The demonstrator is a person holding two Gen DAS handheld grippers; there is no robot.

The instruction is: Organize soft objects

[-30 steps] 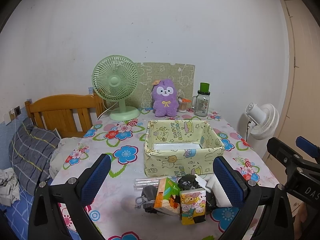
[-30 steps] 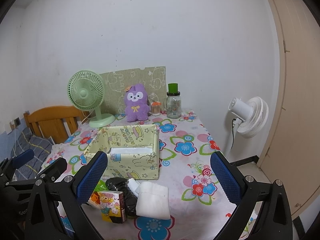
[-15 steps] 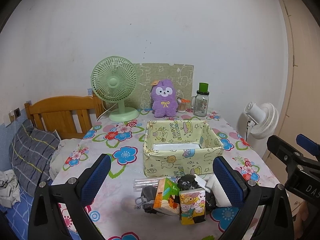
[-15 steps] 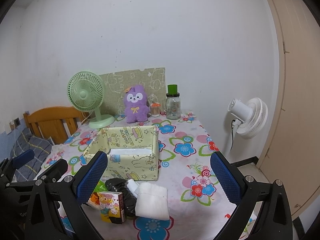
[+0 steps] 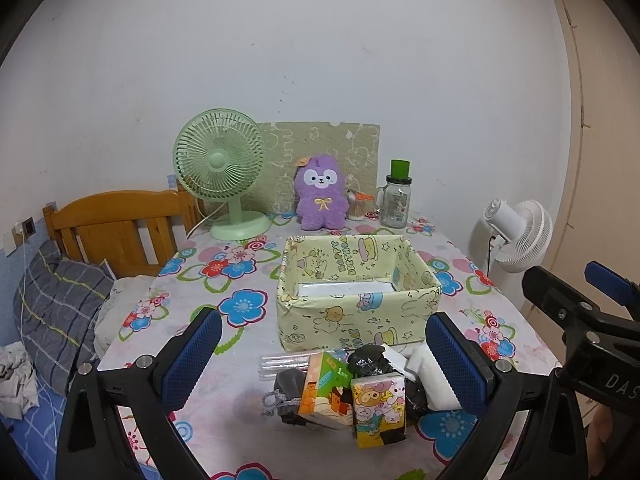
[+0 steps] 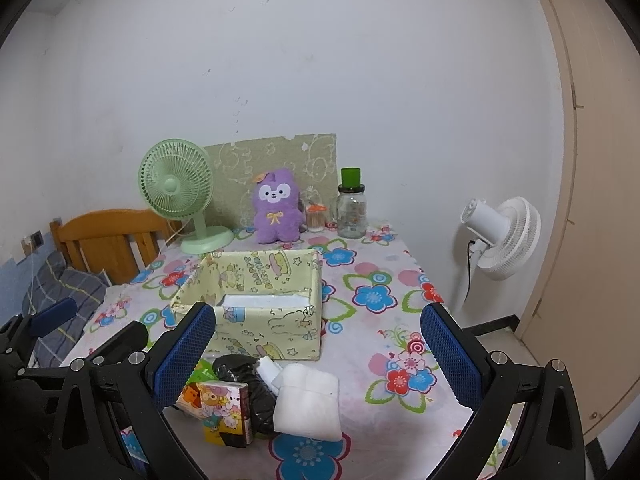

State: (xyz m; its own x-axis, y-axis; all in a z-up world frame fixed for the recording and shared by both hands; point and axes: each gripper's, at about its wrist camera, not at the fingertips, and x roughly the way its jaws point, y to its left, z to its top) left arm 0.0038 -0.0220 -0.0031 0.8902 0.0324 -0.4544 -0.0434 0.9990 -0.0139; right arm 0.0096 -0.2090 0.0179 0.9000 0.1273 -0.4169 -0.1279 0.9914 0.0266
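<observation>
A pale yellow cartoon-print fabric box (image 5: 352,312) (image 6: 256,328) stands mid-table with something white inside. In front of it lies a pile: a yellow tissue pack (image 5: 379,410) (image 6: 226,410), an orange-green pack (image 5: 320,388), a grey drawstring pouch (image 5: 286,394), a black bag (image 5: 366,360) (image 6: 240,368) and a folded white cloth (image 6: 308,404) (image 5: 434,380). My left gripper (image 5: 320,360) is open and empty, above the pile. My right gripper (image 6: 316,356) is open and empty, above the white cloth.
A green desk fan (image 5: 220,168), a purple plush toy (image 5: 320,196) and a glass jar with a green lid (image 5: 397,196) stand at the table's back. A white floor fan (image 6: 500,236) stands right of the table. A wooden bed headboard (image 5: 116,224) is at left.
Both views have drifted very slightly; the objects on the table have not moved and both grippers stay open.
</observation>
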